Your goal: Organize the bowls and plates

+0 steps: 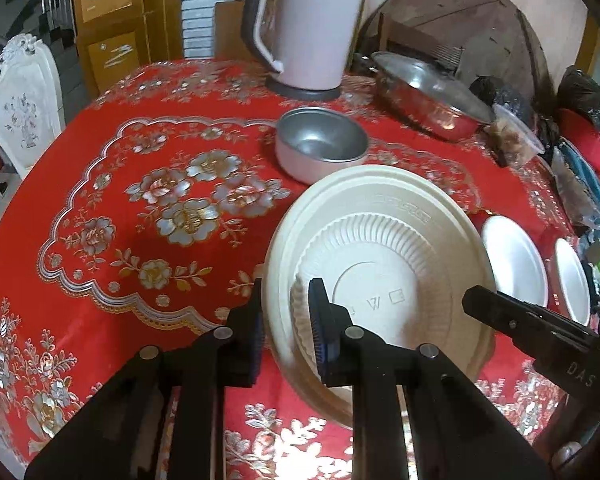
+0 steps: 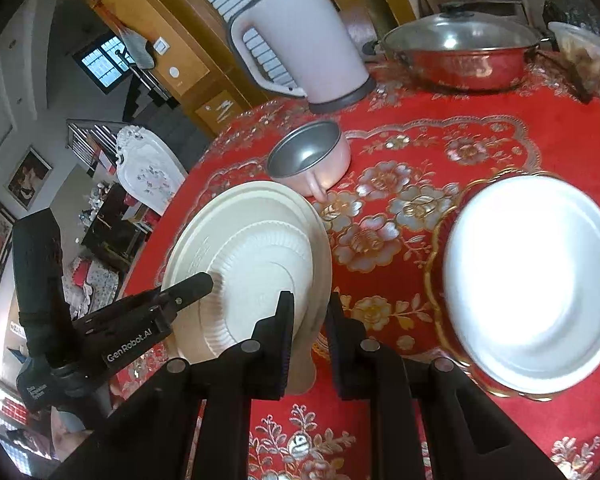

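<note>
A large cream plate (image 1: pixel 384 204) carries a smaller fluted white paper plate (image 1: pixel 380 264) and seems raised and tilted over the red cloth. My left gripper (image 1: pixel 287 294) is shut on their near left rims, one finger outside the cream rim and one inside the fluted plate. From the other side, my right gripper (image 2: pixel 310 302) is shut on the cream plate (image 2: pixel 236 208) at its right rim, beside the fluted plate (image 2: pixel 260 272). Each view shows the other gripper: the right gripper (image 1: pixel 500 314) and the left gripper (image 2: pixel 188 286). A pink bowl (image 1: pixel 320 144) with a metal inside stands behind.
Two white bowls (image 1: pixel 514 260) (image 1: pixel 572 280) lie at the right; the nearer white bowl (image 2: pixel 536 280) sits on a gold-rimmed plate. A pink kettle (image 1: pixel 312 28) and a lidded steel pot (image 1: pixel 428 96) stand at the back. Bags crowd the far right. A white chair (image 1: pixel 20 100) is left of the table.
</note>
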A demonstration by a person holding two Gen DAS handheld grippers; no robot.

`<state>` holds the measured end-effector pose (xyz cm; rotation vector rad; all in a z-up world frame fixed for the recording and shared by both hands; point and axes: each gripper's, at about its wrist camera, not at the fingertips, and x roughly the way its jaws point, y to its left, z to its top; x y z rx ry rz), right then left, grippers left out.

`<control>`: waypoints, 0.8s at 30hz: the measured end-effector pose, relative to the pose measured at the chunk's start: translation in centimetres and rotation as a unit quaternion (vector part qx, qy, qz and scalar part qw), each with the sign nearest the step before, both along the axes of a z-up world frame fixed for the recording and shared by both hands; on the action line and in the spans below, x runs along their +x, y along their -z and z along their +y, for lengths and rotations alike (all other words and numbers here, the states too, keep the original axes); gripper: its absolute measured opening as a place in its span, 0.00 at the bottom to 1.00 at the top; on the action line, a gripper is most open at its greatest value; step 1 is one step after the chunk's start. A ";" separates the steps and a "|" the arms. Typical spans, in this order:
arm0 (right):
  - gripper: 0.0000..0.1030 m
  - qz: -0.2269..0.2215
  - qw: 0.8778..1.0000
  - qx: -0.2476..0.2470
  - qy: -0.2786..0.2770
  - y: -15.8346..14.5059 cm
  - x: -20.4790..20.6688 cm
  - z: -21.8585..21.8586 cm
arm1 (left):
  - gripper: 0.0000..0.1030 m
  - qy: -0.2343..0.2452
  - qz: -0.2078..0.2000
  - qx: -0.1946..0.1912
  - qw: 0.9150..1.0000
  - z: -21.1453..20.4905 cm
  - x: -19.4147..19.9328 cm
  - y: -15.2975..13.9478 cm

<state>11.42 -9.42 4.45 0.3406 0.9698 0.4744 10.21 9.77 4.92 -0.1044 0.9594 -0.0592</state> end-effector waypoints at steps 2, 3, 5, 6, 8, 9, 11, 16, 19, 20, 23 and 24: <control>0.16 -0.003 1.000 0.002 0.004 -0.4 -0.4 -0.9 | 0.17 0.008 -0.002 -0.002 1.000 -0.9 -0.1 -0.4; 0.16 -0.006 1.000 0.000 0.008 -0.7 -0.6 -1.5 | 0.17 0.012 -0.003 -0.003 1.000 -1.4 -0.1 -0.5; 0.16 -0.010 1.000 -0.002 0.016 -1.0 -1.0 -2.6 | 0.17 0.025 -0.005 -0.004 1.000 -2.8 -0.2 -0.9; 0.16 -0.012 1.000 -0.004 0.023 -1.3 -1.3 -3.6 | 0.17 0.030 -0.006 -0.004 1.000 -3.4 -0.2 -1.1; 0.16 -0.015 0.999 -0.005 0.034 -1.6 -1.7 -5.0 | 0.17 0.046 -0.010 -0.006 0.999 -5.1 -0.3 -1.6; 0.16 -0.017 0.999 -0.006 0.043 -1.9 -2.0 -6.2 | 0.17 0.055 -0.013 -0.008 0.998 -6.2 -0.3 -1.9; 0.16 -0.019 0.998 -0.007 0.057 -2.2 -2.5 -7.9 | 0.17 0.070 -0.015 -0.011 0.997 -8.1 -0.3 -2.4; 0.16 -0.024 0.994 -0.009 0.107 -2.9 -3.8 -13.8 | 0.17 0.118 -0.021 -0.017 0.993 -14.1 -0.3 -3.6; 0.16 -0.025 0.990 -0.012 0.135 -3.5 -4.5 -17.3 | 0.17 0.147 -0.021 -0.020 0.989 -17.8 -0.2 -4.2; 0.16 -0.026 0.989 -0.014 0.143 -3.6 -4.7 -18.3 | 0.17 0.156 -0.021 -0.022 0.987 -19.0 -0.2 -4.4; 0.16 -0.022 0.985 -0.023 0.171 -3.8 -5.2 -21.9 | 0.17 0.180 -0.019 -0.018 0.983 -22.6 0.1 -4.6; 0.16 -0.020 0.984 -0.023 0.177 -3.7 -5.3 -22.7 | 0.17 0.190 -0.018 -0.018 0.982 -24.1 0.2 -4.6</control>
